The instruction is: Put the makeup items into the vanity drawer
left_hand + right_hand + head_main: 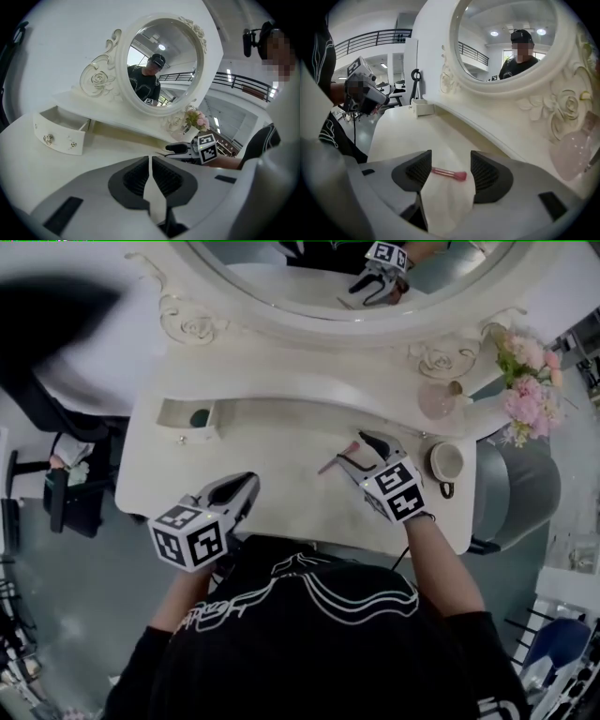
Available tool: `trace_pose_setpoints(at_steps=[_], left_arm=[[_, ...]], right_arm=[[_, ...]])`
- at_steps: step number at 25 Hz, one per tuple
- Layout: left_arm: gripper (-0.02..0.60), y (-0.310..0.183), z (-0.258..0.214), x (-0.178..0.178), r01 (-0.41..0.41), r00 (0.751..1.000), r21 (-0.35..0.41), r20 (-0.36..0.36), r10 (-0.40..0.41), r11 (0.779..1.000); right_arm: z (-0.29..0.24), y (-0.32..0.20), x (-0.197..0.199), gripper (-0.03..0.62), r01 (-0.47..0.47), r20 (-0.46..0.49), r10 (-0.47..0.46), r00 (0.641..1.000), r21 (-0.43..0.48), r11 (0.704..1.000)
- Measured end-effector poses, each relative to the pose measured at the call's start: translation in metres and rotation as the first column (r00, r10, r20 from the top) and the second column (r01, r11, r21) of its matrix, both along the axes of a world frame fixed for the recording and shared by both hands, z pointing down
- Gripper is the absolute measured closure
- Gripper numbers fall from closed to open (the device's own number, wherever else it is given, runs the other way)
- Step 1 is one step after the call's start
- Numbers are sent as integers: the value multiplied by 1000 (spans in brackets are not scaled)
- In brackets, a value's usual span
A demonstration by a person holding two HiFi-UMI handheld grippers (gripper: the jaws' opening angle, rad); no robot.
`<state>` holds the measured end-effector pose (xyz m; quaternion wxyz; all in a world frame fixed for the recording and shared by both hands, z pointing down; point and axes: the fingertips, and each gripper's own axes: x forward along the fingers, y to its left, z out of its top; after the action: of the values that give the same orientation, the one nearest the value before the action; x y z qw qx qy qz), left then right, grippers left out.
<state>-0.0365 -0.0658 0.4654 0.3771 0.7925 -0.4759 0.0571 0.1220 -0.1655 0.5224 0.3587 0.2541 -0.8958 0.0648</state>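
Observation:
A slim pink makeup stick [338, 456] [449, 174] lies on the white vanity top [281, 493]. My right gripper [361, 450] [450, 172] is open, its jaws on either side of the stick, not touching it. The small vanity drawer [186, 416] [61, 132] stands pulled open at the far left, with a dark item inside. At the front edge of the top my left gripper [246, 491] [150, 174] is shut with nothing in it.
A big oval mirror [347, 273] with carved roses backs the vanity. Pink flowers [527, 381] stand at the right, with a clear pink bottle [437, 401] and a round compact [446, 462] near them. A dark chair [66, 488] is at the left.

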Motion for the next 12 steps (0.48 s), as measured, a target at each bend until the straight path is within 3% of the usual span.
trace_pose_setpoints(at_steps=[12], left_arm=[[541,-10,10,34,-64,998,-14,-8,64,998]], right_arm=[[38,-31,86,321,-226,-83,227,970,13,974]])
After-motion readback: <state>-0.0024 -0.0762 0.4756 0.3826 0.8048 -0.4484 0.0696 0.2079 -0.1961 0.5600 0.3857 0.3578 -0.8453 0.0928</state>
